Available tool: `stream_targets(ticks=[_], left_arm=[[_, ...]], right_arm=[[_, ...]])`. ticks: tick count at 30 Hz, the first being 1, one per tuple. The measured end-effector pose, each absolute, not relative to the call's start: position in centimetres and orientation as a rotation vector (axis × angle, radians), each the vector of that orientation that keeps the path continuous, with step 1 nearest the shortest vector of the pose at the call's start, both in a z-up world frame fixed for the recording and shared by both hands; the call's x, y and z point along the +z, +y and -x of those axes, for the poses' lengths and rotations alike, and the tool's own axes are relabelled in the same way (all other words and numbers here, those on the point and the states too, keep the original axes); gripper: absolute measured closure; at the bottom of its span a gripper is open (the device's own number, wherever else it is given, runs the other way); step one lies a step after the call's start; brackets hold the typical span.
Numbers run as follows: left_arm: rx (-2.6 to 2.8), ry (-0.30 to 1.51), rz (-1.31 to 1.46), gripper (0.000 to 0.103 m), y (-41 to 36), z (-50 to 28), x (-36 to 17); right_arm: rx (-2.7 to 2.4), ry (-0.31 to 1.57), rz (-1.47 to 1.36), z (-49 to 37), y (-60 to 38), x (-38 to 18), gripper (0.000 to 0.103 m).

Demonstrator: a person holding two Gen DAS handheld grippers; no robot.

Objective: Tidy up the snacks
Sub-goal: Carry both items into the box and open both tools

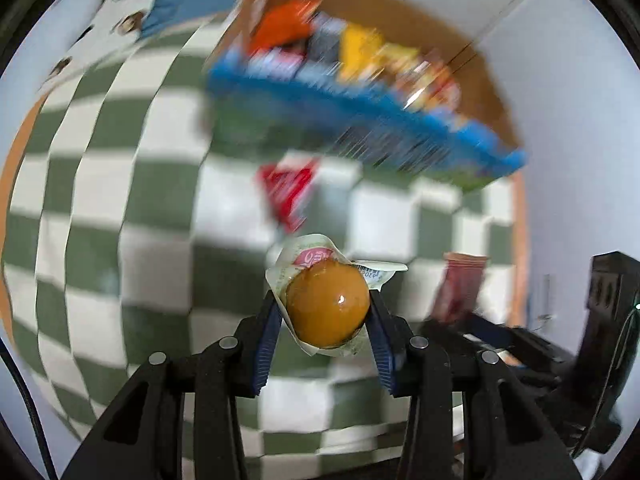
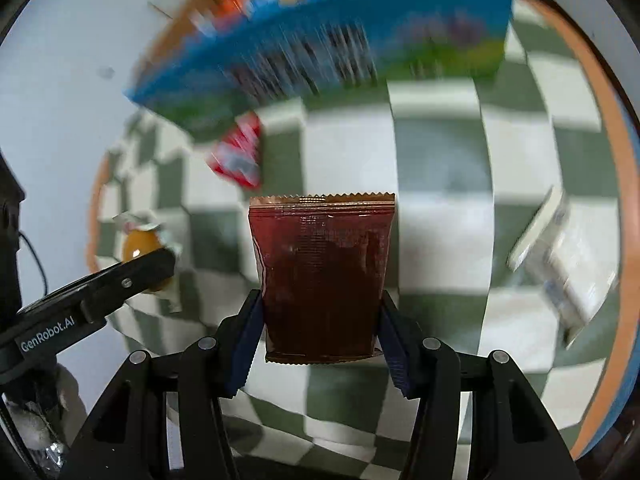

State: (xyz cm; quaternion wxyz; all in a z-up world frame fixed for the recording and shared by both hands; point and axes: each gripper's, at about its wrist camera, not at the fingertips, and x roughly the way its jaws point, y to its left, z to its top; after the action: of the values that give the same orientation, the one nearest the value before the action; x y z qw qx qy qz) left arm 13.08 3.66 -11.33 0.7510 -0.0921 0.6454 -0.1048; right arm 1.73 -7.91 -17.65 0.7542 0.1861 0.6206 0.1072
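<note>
Green-and-white checkered cloth [image 1: 120, 208], spread over a table with an orange rim [image 2: 612, 152]. Blue fabric [image 1: 176, 0] beyond the far edge of the cloth, beside white fabric printed with brown spots [image 1: 128, 0]. Pale wall [image 1: 580, 120] at the side. Black cable [image 2: 36, 256] against the wall.

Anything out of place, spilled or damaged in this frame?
Nothing spilled or visibly damaged. A red packet and a white packet lie loose on the checked cloth, outside the box. The left gripper holds a jelly cup; the right gripper holds a brown pouch.
</note>
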Motion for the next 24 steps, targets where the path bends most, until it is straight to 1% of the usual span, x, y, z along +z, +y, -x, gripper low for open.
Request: stream_targets(ticks=[1, 3, 5, 9, 12, 15, 21, 22, 23, 24], left_arm=[[-0.243, 1.4, 0.211, 0.064, 4.8, -15.0, -10.9], [-0.268, 1.379, 0.213, 0.064, 3.5, -17.7, -9.4], [-0.27, 1.367, 0.202, 0.064, 3.9, -19.9, -8.5], [-0.264, 1.414, 0.212, 0.064, 2.4, -27.0, -9.7], [-0.254, 1.474, 0.2, 0.064, 1.1, -32.0, -11.7], [-0.261, 1.522, 0.186, 0.064, -0.1, -35.2, -13.5], [-0.263, 1.624, 0.146, 0.062, -2.2, -38.4, -17.2], [-0.263, 1.637, 0.133, 0.062, -2.5, -38.7, -17.7], [-0.262, 1.643, 0.125, 0.056, -2.7, -39.0, -18.2], [-0.259, 1.645, 0.117, 0.048, -2.9, -39.3, -18.6]], right_arm=[[0.243, 1.327, -0.417, -2.7, -8.7, -16.3, 0.046], [0.249, 1.274, -0.421, -6.0, -9.7, -13.2, 0.046], [0.237, 1.23, -0.395, -9.0, -10.4, -11.3, 0.046], [0.188, 1.207, -0.334, -15.3, -11.7, -10.2, 0.045], [0.16, 1.251, -0.299, -19.9, -12.3, -11.3, 0.045], [0.13, 1.302, -0.28, -22.9, -13.4, -13.2, 0.045], [0.114, 1.392, -0.267, -26.3, -14.8, -17.3, 0.045], [0.108, 1.415, -0.266, -26.7, -14.9, -17.9, 0.042], [0.097, 1.434, -0.27, -27.0, -15.2, -18.5, 0.029], [0.095, 1.443, -0.271, -27.1, -15.4, -18.9, 0.021]])
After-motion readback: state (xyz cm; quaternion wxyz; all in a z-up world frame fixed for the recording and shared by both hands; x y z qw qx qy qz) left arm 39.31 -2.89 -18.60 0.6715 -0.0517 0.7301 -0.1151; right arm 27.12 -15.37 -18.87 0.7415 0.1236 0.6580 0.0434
